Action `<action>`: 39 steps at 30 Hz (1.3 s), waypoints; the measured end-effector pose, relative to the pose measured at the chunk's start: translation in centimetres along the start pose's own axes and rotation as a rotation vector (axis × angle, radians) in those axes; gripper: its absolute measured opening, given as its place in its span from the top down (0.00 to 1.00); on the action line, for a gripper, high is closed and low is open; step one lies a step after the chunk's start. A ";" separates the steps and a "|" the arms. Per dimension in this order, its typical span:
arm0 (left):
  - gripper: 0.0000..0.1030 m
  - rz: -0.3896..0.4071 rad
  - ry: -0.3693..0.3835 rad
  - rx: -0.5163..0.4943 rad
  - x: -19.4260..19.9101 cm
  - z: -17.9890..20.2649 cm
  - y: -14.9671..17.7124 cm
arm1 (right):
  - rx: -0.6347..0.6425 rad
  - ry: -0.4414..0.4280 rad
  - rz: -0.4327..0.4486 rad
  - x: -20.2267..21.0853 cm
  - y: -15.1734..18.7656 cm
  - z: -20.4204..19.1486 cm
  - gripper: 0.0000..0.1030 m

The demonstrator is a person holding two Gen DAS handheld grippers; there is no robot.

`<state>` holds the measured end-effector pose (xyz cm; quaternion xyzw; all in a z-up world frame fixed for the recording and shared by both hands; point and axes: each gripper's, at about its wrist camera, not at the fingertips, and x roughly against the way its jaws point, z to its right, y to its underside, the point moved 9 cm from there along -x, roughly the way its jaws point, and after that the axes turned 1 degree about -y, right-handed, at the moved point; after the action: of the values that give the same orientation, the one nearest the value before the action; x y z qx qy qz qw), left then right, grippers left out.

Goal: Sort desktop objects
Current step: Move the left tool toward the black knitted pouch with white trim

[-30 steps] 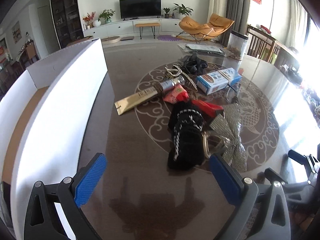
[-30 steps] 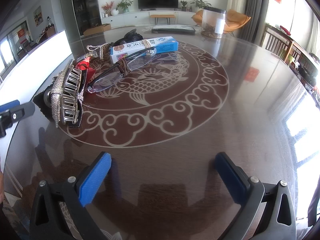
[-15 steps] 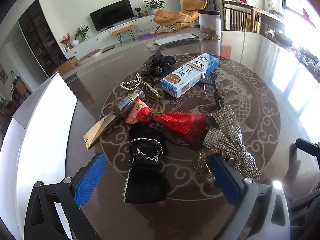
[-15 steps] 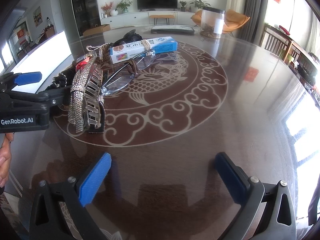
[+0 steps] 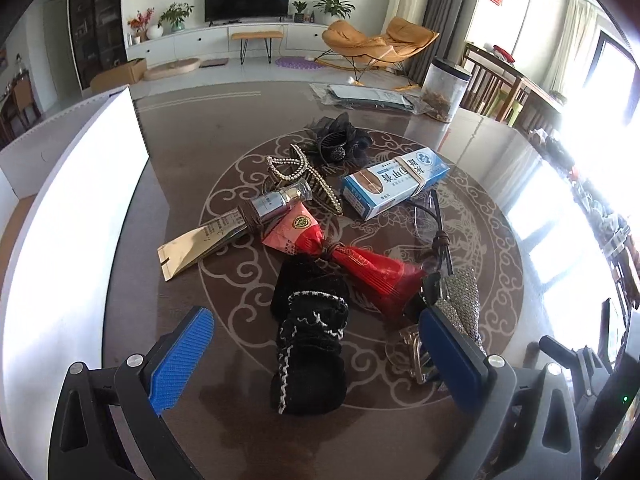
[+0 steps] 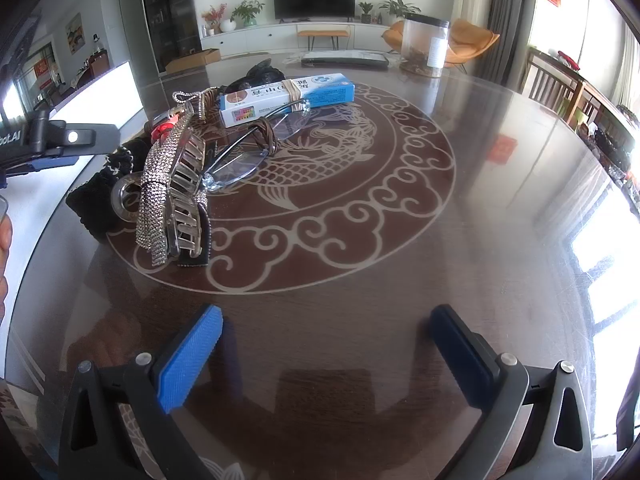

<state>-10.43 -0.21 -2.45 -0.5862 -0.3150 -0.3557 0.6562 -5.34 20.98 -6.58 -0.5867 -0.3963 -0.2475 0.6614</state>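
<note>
Black knitted fabric with white trim, a folded sock or small pouch [image 5: 310,344], now lies straight between the two blue pads of the left gripper [image 5: 316,354], with its near end deepest in the gap. Half a second ago this gripper pointed more to the right, with its right pad over the rhinestone hair claw [image 5: 456,304]; one second ago it faced the white box [image 5: 68,216] on the left side. So the left gripper has swung and lined itself on the black piece, and I judge that this is the first thing to be sorted. Its jaws stand wide apart and hold nothing; no pad touches the fabric yet. The right gripper [image 6: 326,354] has not moved during this second: it hangs over bare dark table [image 6: 400,240], jaws also wide apart and empty. The other things wait in the middle ornament of the table: red wrapper [image 5: 352,260], gold tube [image 5: 224,232], blue-white carton [image 5: 396,182], pearl clip [image 5: 296,170], glasses [image 6: 256,148]. The hair claw lies very near the right pad, so closing could catch it too.
</note>
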 end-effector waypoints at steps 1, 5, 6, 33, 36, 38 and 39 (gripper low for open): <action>0.00 -0.016 0.003 -0.001 -0.6 0.1 0.0 | 0.000 0.000 0.000 0.0 0.0 0.0 0.00; 0.00 -0.062 -0.001 -0.011 -2.4 0.2 0.2 | 0.000 0.000 0.000 0.0 0.0 0.0 0.00; 0.00 -0.070 -0.002 -0.014 -2.7 0.2 0.3 | 0.000 0.000 0.000 0.0 0.0 0.0 0.00; 0.00 -0.143 -0.063 -0.027 -5.4 -0.8 0.9 | 0.000 0.000 0.001 -0.1 0.0 0.0 0.00; 0.06 -0.128 -0.083 -0.024 -5.3 -1.0 0.9 | 0.000 0.000 0.001 -0.1 0.0 0.0 0.00; 0.18 -0.115 -0.100 -0.043 -5.1 -1.0 0.9 | 0.000 0.000 0.001 -0.1 0.0 0.0 0.00; 0.29 -0.110 -0.108 -0.058 -5.0 -0.9 0.8 | 0.000 0.000 0.001 -0.1 0.0 0.0 0.00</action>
<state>-12.50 -0.53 -7.16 -0.6052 -0.3711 -0.3681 0.6004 -5.37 20.94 -6.63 -0.5869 -0.3960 -0.2474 0.6615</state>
